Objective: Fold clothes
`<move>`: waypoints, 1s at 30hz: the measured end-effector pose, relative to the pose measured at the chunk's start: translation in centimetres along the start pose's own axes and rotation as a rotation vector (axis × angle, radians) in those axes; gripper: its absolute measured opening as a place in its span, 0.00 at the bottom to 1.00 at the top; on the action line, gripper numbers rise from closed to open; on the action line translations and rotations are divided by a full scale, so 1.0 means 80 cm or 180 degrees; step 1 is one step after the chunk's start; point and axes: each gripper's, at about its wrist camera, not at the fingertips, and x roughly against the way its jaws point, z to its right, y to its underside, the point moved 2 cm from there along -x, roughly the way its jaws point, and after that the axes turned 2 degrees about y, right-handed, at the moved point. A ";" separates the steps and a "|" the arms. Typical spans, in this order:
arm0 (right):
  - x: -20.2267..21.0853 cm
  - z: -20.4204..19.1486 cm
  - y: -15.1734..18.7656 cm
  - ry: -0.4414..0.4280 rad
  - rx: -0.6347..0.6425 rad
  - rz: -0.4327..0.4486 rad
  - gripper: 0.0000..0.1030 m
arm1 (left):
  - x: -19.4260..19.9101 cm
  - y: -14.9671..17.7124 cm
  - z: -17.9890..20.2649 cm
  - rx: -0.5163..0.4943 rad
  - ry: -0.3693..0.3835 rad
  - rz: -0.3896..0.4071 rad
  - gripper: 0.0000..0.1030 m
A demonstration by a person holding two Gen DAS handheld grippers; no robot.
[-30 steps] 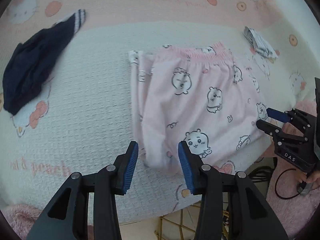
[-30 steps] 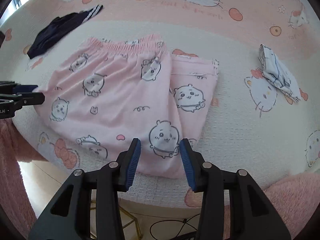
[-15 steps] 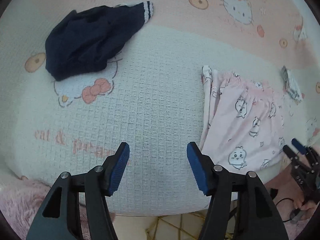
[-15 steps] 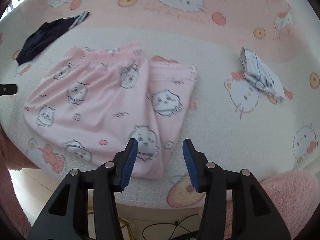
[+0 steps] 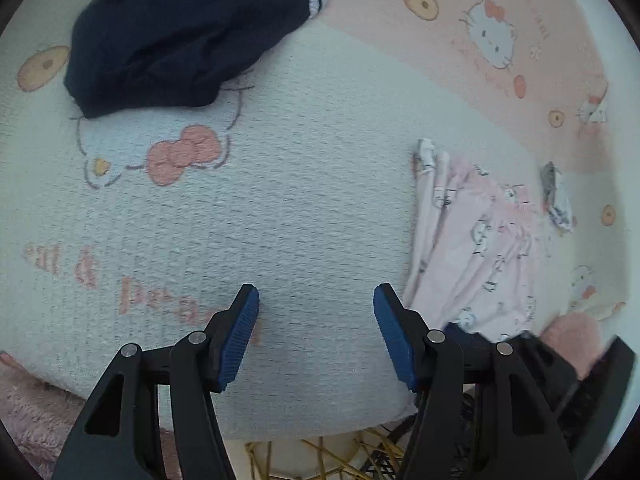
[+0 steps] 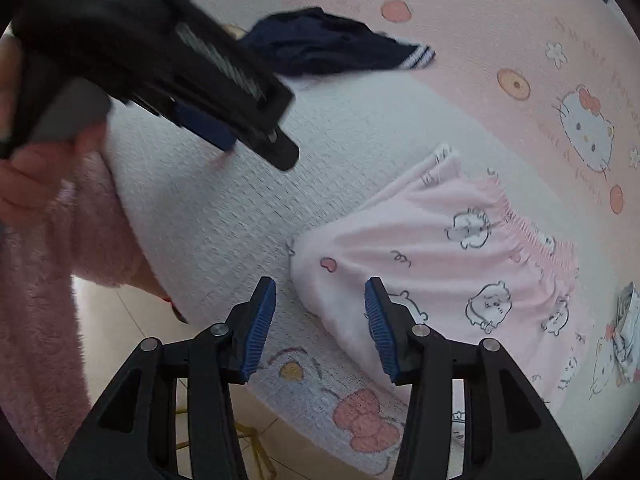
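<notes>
Pink pyjama shorts [image 6: 452,272] with cartoon prints lie folded on the Hello Kitty blanket [image 5: 304,184]; they also show at the right of the left wrist view [image 5: 476,248]. My right gripper [image 6: 320,320] is open and empty, just above the shorts' near left corner. My left gripper [image 5: 316,328] is open and empty over bare blanket, left of the shorts. It also shows blurred at the upper left of the right wrist view [image 6: 224,128]. A dark navy garment [image 5: 180,32] with a white-striped cuff lies crumpled at the far left.
A small folded white and grey patterned cloth [image 5: 556,196] lies beyond the shorts, also at the right edge of the right wrist view [image 6: 626,320]. The blanket's front edge drops to a tiled floor [image 6: 120,312]. A fuzzy pink sleeve [image 6: 48,280] is at the left.
Both grippers have swung left. The left one left the shorts and now faces bare blanket and the navy garment. The right one moved to the shorts' left corner. Both stayed open.
</notes>
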 end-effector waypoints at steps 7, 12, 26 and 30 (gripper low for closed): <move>0.008 0.105 0.028 -0.0477 -0.1412 -0.0045 0.31 | -0.031 -0.001 -0.009 0.0341 0.1431 -0.0373 0.60; 0.013 0.136 0.048 -0.0853 -0.1972 -0.0039 0.31 | -0.053 -0.002 0.035 0.0317 0.1933 -0.0417 0.60; 0.039 0.109 0.037 -0.0892 -0.1345 0.0009 0.34 | -0.066 -0.002 -0.004 0.0779 0.1725 -0.0498 0.60; 0.041 0.061 0.017 -0.0929 -0.0726 0.0029 0.37 | -0.071 0.000 -0.011 0.0870 0.1681 -0.0509 0.60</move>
